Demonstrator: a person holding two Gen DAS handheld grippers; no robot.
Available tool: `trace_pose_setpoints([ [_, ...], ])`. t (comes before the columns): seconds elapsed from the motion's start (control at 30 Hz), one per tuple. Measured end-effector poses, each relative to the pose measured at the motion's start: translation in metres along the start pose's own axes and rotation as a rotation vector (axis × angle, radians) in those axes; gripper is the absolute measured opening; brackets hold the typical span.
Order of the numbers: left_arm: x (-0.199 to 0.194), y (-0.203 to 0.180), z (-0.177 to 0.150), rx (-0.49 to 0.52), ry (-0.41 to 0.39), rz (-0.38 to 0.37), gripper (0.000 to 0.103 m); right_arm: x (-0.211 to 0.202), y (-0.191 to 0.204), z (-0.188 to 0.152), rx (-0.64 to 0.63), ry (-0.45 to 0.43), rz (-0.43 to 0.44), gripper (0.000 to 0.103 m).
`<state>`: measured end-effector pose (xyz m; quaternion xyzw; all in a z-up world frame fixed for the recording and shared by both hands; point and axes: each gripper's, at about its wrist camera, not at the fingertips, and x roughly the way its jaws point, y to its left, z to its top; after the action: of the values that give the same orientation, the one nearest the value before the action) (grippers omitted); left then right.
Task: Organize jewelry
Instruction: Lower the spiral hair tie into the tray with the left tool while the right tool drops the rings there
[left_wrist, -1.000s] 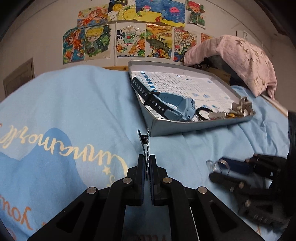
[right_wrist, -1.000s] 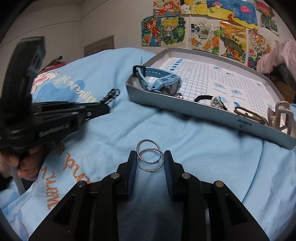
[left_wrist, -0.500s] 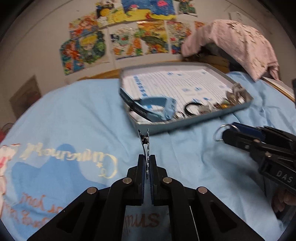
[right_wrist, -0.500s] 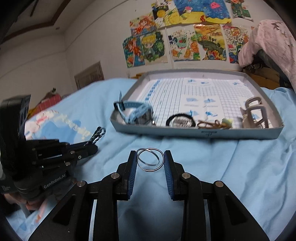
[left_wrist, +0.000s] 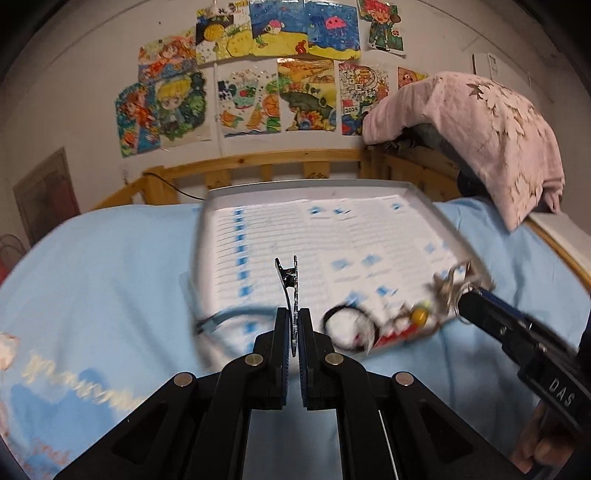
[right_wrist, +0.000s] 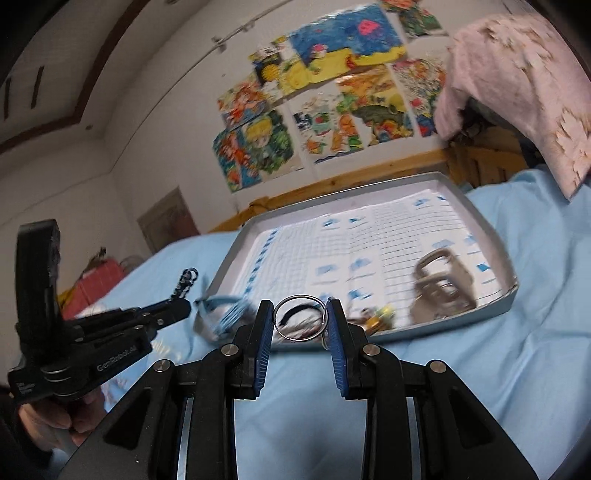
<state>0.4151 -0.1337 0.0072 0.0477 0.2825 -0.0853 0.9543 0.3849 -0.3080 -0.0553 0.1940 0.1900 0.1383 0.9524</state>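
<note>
My left gripper (left_wrist: 294, 317) is shut on a thin dark clip (left_wrist: 289, 282) that stands up edge-on over the near part of the grey tray (left_wrist: 306, 183). My right gripper (right_wrist: 300, 314) is shut on a pair of metal key rings (right_wrist: 300, 332), pinched between its blue pads above the tray's near rim (right_wrist: 443, 326). In the paper-lined tray lie a blue watch (right_wrist: 221, 312), a black hair tie (left_wrist: 347, 328), a yellow-beaded piece (left_wrist: 419, 315) and a metal clasp (right_wrist: 443, 282). The right wrist view shows the left gripper (right_wrist: 177, 308) with the clip (right_wrist: 186, 280) at the left.
The tray rests on a light blue blanket (left_wrist: 110, 266) with printed lettering. A wooden bed rail (left_wrist: 258, 166) runs behind it, with a pink cloth (left_wrist: 480, 125) draped at the back right. Drawings cover the wall. A red object (right_wrist: 96, 284) sits beyond the bed's left side.
Both grippers have risen and moved forward to the tray, each still holding its piece. The right one has rolled, so the tray looks tilted now.
</note>
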Motion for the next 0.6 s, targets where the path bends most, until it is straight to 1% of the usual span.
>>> trace_pose_setpoints([
  [0.1,0.021,-0.015,0.009,0.010,0.000,-0.012,0.005,0.012,-0.021,0.008,0.028,-0.018,-0.014,0.026],
  [0.23,0.045,-0.023,0.011,-0.010,0.018,-0.025,0.005,0.039,-0.034,0.006,0.025,0.020,-0.042,0.026],
  [0.3,0.052,-0.023,0.010,-0.017,0.024,-0.025,0.005,0.051,-0.042,0.005,0.057,0.038,-0.051,0.026],
  [0.37,0.055,-0.021,0.007,-0.025,0.022,-0.023,0.005,0.057,-0.047,0.006,0.082,0.035,-0.052,0.026],
  [0.47,0.062,-0.014,0.003,-0.062,0.036,-0.049,0.005,0.067,-0.051,0.005,0.101,0.041,-0.059,0.026],
  [0.6,0.067,-0.012,-0.001,-0.075,0.056,-0.070,0.005,0.077,-0.053,0.002,0.108,0.053,-0.070,0.026],
])
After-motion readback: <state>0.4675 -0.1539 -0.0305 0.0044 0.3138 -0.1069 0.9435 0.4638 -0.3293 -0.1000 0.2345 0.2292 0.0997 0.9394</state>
